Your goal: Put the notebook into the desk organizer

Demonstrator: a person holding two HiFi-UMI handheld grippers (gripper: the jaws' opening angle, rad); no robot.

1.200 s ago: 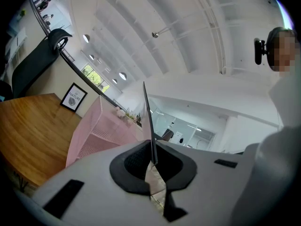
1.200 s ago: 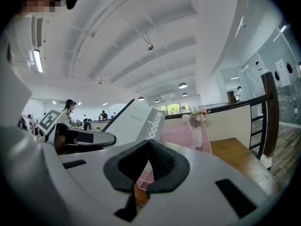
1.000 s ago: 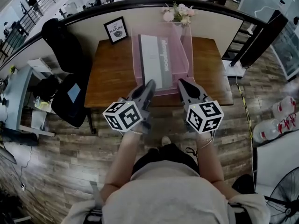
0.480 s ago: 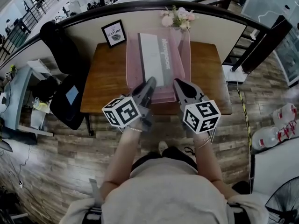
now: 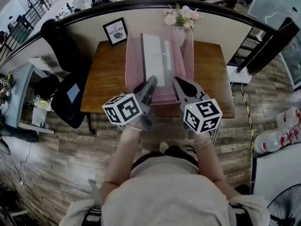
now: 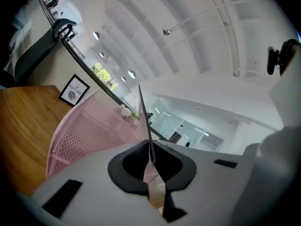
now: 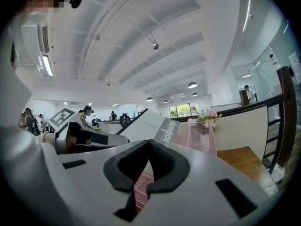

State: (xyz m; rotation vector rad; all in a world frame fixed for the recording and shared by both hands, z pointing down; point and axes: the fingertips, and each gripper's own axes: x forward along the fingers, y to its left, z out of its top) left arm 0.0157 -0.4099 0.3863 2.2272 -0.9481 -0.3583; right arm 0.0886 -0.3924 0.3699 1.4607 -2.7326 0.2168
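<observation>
A grey and white notebook [image 5: 153, 55] stands on edge inside the pink mesh desk organizer [image 5: 184, 69] on the wooden desk [image 5: 106, 79]. My left gripper [image 5: 151, 81] is shut, its tips at the notebook's near end. In the left gripper view a thin dark edge rises just beyond the left gripper's [image 6: 151, 160] closed jaws, beside the organizer's mesh wall [image 6: 80, 131]. I cannot tell whether it touches them. My right gripper [image 5: 176, 81] is shut and holds nothing, at the organizer's near right side. In the right gripper view [image 7: 149, 145] the notebook [image 7: 146, 124] leans in the organizer [image 7: 200, 138], with the left gripper [image 7: 89, 140] beside it.
A framed picture [image 5: 115, 31] stands at the desk's back left and a bunch of flowers [image 5: 181, 15] behind the organizer. A curved partition with a dark rail runs behind the desk. A black chair with a bag [image 5: 66, 84] stands left of the desk.
Both grippers have moved a little forward over the desk's front edge toward the organizer. The notebook has stayed in the organizer.
</observation>
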